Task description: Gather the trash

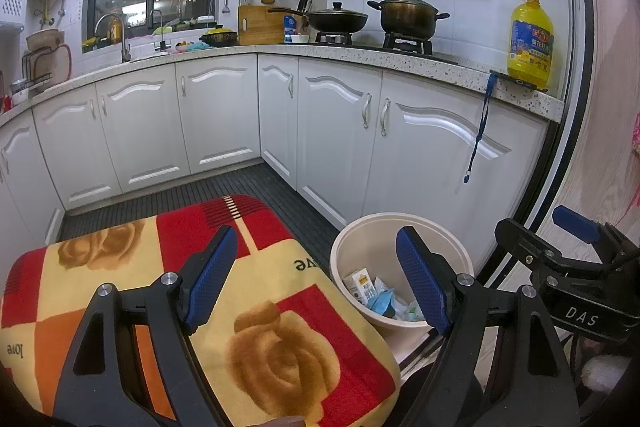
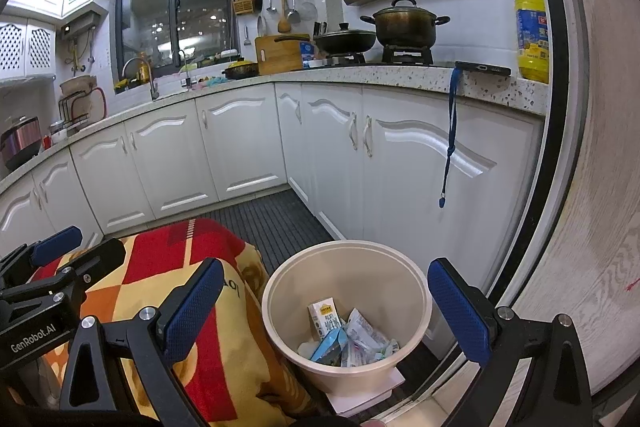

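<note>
Left gripper [image 1: 318, 279]: jaws spread, empty, above the blanket [image 1: 280, 347]. Right gripper [image 2: 324, 311]: jaws spread, empty. Bin [image 2: 280, 291] below it, holding milk carton [image 2: 325, 319] and wrappers [image 2: 364, 341].

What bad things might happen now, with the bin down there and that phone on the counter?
1. The phone pokes over the counter edge and its blue strap dangles down; a passing hand might snag it and pull the phone off.
2. The bin stands right beside the blanket-covered seat; a bump from the open right gripper might tip it, spilling the milk carton and wrappers.
</note>
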A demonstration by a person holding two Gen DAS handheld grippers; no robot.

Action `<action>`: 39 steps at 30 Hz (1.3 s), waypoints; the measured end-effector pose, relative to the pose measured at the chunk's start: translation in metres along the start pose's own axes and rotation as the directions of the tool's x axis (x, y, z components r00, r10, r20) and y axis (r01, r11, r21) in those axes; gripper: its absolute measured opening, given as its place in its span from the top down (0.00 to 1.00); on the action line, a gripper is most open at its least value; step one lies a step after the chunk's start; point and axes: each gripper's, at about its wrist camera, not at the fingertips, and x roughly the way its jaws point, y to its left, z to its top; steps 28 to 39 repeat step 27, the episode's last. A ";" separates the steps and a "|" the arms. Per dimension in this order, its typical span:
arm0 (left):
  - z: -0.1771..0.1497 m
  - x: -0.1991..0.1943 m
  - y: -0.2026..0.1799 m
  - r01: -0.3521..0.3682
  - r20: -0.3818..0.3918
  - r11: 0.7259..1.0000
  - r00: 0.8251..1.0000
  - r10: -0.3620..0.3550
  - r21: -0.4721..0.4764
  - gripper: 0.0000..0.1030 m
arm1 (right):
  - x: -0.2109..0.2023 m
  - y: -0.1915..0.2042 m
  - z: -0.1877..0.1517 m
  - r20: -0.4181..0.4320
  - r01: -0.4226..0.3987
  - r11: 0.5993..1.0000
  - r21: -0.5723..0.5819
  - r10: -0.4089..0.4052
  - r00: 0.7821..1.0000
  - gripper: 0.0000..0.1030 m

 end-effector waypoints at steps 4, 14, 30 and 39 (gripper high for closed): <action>0.000 0.001 0.001 0.001 -0.001 1.000 1.000 -0.001 -0.004 0.21 | 0.000 0.000 0.000 0.000 0.000 1.000 0.000 0.000 1.000 0.02; -0.002 0.006 0.001 0.016 -0.013 1.000 1.000 -0.016 -0.009 0.21 | 0.008 -0.002 -0.002 -0.014 -0.001 1.000 -0.005 0.001 1.000 0.02; -0.007 0.011 0.008 0.054 -0.015 0.998 0.998 -0.055 -0.017 0.21 | 0.014 -0.003 -0.005 -0.029 0.002 1.000 -0.011 -0.002 1.000 0.02; -0.007 0.011 0.008 0.054 -0.015 0.998 0.998 -0.055 -0.017 0.21 | 0.014 -0.003 -0.005 -0.029 0.002 1.000 -0.011 -0.002 1.000 0.02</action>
